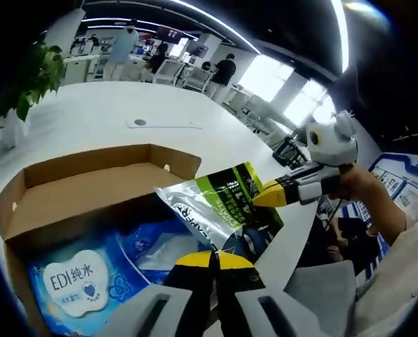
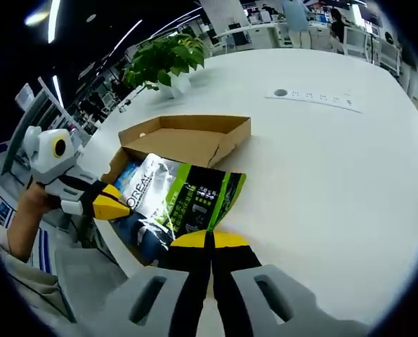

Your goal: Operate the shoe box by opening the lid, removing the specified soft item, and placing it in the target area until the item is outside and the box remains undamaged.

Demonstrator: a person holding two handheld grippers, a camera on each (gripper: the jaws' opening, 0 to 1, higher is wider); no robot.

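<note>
Yellow-tipped black jaws of the left gripper [image 1: 213, 261] are pressed together at 6 o'clock in the left gripper view, pinching the bottom edge of the shiny green, white and black soft pouch [image 1: 219, 203]. Its long side runs from about 7 o'clock up to 2 o'clock there. At the far end, the right gripper [image 1: 265, 196] comes in from 3 o'clock and pinches the pouch too. A person's hand [image 1: 367, 188] holds that gripper.

Under the pouch sits the open brown cardboard shoe box [image 1: 89, 186] on the round white desk [image 1: 96, 116]. A blue and white wipes pack [image 1: 79, 281] lies inside the box at 7 o'clock.

From the right gripper view, the right gripper [image 2: 210, 240] has its jaws shut on the pouch [image 2: 184, 196] at 6 o'clock. The left gripper [image 2: 121, 203] grips the other end at 9 o'clock. The pouch hangs over the near end of the box [image 2: 187, 137]. A green leafy plant in a white pot [image 2: 165, 62] stands at 11 o'clock on the desk [image 2: 321, 175].
</note>
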